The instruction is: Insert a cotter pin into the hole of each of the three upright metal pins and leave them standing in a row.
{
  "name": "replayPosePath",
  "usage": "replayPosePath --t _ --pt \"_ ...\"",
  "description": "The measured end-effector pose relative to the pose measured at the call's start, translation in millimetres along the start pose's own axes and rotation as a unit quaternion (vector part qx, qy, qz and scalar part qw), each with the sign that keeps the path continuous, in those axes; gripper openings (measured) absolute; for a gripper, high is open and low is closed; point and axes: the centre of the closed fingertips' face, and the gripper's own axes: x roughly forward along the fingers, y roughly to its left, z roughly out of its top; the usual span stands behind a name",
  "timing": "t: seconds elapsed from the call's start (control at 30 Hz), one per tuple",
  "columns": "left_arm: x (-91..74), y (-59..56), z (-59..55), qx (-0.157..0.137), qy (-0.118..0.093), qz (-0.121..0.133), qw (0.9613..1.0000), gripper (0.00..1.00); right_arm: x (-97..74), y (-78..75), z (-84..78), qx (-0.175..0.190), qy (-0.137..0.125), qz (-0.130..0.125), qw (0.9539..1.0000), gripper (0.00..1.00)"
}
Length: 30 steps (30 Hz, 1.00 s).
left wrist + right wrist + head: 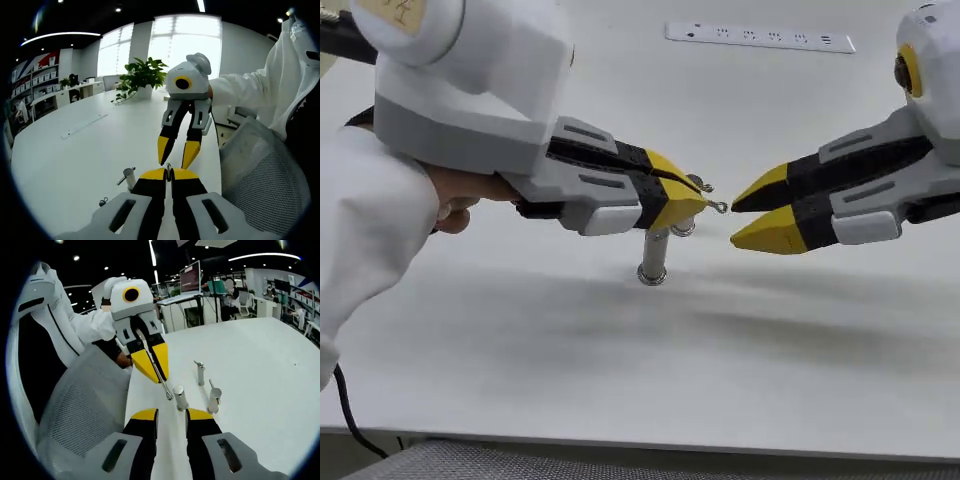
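Left gripper (703, 203) clamps looped-wire cotter pin (717, 207); right gripper (734, 222) jaws apart; cylindrical metal pin (653, 255).

White table (620, 380), three upright metal pins (180, 398), power strip (760, 37)

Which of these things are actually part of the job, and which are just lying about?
Part of the job: three metal pins, the cotter pin held in the left hand-held gripper, the right hand-held gripper.
Just lying about: power strip, potted plant, mesh chair.
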Motion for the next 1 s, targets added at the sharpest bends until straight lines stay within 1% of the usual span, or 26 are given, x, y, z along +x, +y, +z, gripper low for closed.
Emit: replayPosePath --t 0.03,0.1,0.13,0.2,0.27,0.3,0.33,0.5,0.57,0.67,0.77,0.83,1.0 --pt "-0.6 -2.2 -0.5 0.007 0.002 -0.003 1.0 0.0 1.1 4.5 1.5 0.008 -0.006 0.012 0.9999 0.16" --pt "-2.8 -7.7 -1.4 0.023 0.005 -0.009 0.9997 0.0 3.0 9.2 5.4 0.022 -0.02 0.026 0.9992 0.15" --pt "-2.7 -8.6 -2.0 0.021 0.006 -0.012 0.9997 0.0 3.9 11.2 6.6 0.028 -0.024 0.032 0.9988 0.14" --pt "-4.0 -7.5 -3.2 0.024 0.006 -0.013 0.9996 0.0 5.9 12.2 6.2 0.027 -0.021 0.033 0.9989 0.13" --pt "-5.3 -8.4 -4.7 0.031 0.009 -0.016 0.9993 0.0 7.4 9.1 5.5 0.018 -0.019 0.032 0.9992 0.13" --pt "-5.8 -9.1 -4.7 0.034 0.009 -0.018 0.9992 0.0 7.7 11.2 5.5 0.018 -0.019 0.034 0.9991 0.13" --pt "-6.3 -9.7 -4.5 0.035 0.009 -0.019 0.9992 0.0 8.3 14.8 6.9 0.021 -0.023 0.043 0.9986 0.13" --pt "-7.7 -13.4 -3.7 0.048 0.011 -0.027 0.9984 0.0 8.9 19.9 7.0 0.026 -0.025 0.06 0.9975 0.11" --pt "-7.5 -13.9 -5.7 0.057 0.017 -0.033 0.9977 0.0 10.1 20.7 6.8 0.031 -0.024 0.061 0.9974 0.08" --pt "-6.6 -15.1 -8.4 0.061 0.023 -0.038 0.9971 0.0 11.1 21.0 7.2 0.026 -0.024 0.06 0.9976 0.04" --pt "-4.8 -13.9 -10.0 0.059 0.024 -0.039 0.9972 0.0 10.8 21.3 6.5 0.023 -0.023 0.065 0.9974 0.04" --pt "-4.2 -13.2 -10.3 0.058 0.023 -0.038 0.9973 0.0 11.3 24.1 5.9 0.022 -0.021 0.072 0.997 0.04" --pt "-3.2 -15.1 -11.3 0.06 0.023 -0.044 0.997 0.0 12.8 24.4 5.6 0.022 -0.019 0.071 0.9971 0.0"
